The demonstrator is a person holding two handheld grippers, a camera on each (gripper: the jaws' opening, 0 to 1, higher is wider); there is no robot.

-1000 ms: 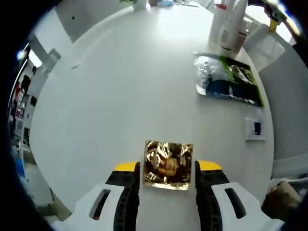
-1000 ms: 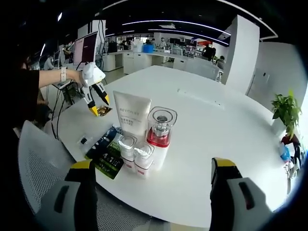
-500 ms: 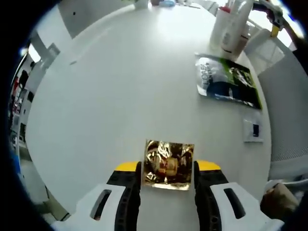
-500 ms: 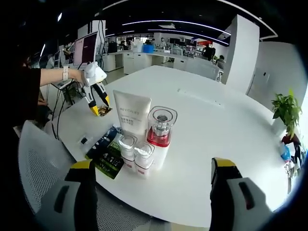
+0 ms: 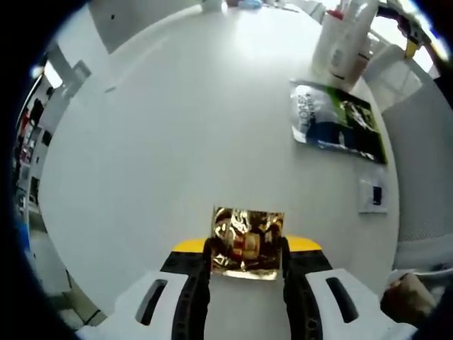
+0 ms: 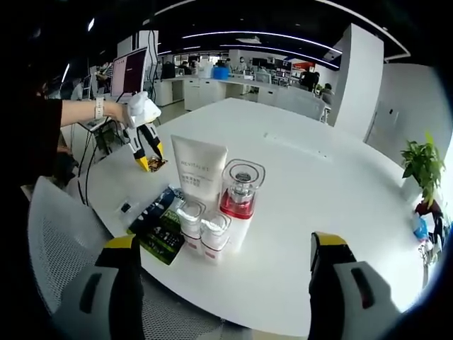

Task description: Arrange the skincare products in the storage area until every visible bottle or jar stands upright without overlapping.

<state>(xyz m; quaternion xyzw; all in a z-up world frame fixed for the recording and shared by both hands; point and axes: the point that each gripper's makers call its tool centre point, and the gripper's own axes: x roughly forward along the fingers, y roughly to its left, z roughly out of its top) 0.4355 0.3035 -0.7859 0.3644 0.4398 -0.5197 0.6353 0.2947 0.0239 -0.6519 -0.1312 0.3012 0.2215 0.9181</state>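
Left tongs point(image 5: 244, 249) narrowed since a moment ago — now pinching crinkled gold foil sachet point(image 5: 248, 241) on white worktop point(image 5: 156, 142); lift looks imminent. Right tongs point(image 6: 223, 265) spread — idle.

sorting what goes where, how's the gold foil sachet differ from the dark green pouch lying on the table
The gold foil sachet is small, square and crinkled; the dark green pouch is larger, oblong and printed, with a pale end. The sachet sits between the left gripper jaws, which touch its edges; the pouch lies free, beside the upright bottles. Both lie flat on the white table.
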